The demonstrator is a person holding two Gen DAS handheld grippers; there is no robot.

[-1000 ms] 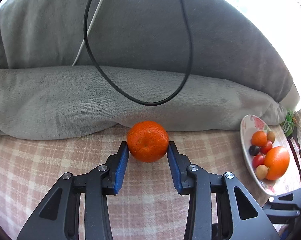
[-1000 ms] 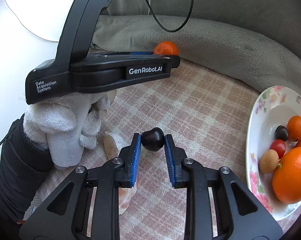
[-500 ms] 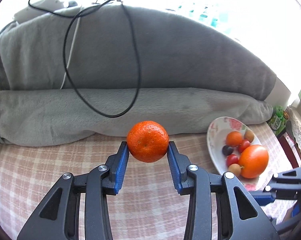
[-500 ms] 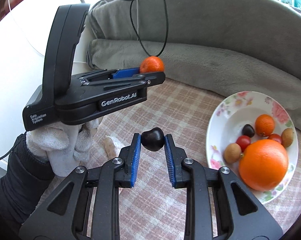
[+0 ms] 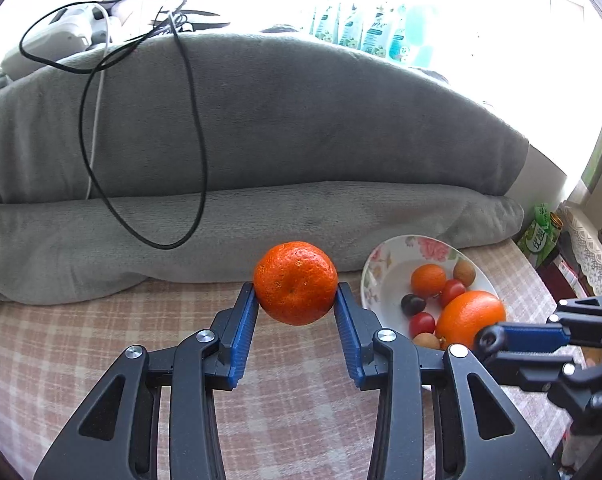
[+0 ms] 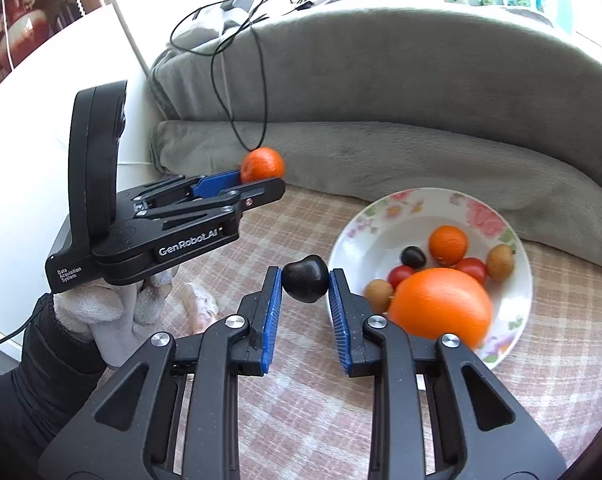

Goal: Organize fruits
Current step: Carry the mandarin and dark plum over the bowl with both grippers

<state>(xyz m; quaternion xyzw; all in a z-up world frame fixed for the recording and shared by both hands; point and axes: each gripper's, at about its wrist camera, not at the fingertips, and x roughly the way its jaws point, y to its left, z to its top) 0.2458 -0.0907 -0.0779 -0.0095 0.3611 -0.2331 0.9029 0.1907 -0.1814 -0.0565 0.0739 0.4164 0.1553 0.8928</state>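
A soft grey blanket (image 5: pixel 261 128) banks behind the checked cloth (image 5: pixel 293 412), where the glossy flowered plate (image 6: pixel 385 216) already holds round, smooth fruit. The left gripper (image 5: pixel 295 312) clamps a pebbly tangerine (image 5: pixel 295 283) above the cloth; the right gripper (image 6: pixel 305 294) pinches a small dark, slick fruit (image 6: pixel 305 278) beside the plate. Dropped onto that crowded pile, either could roll off.
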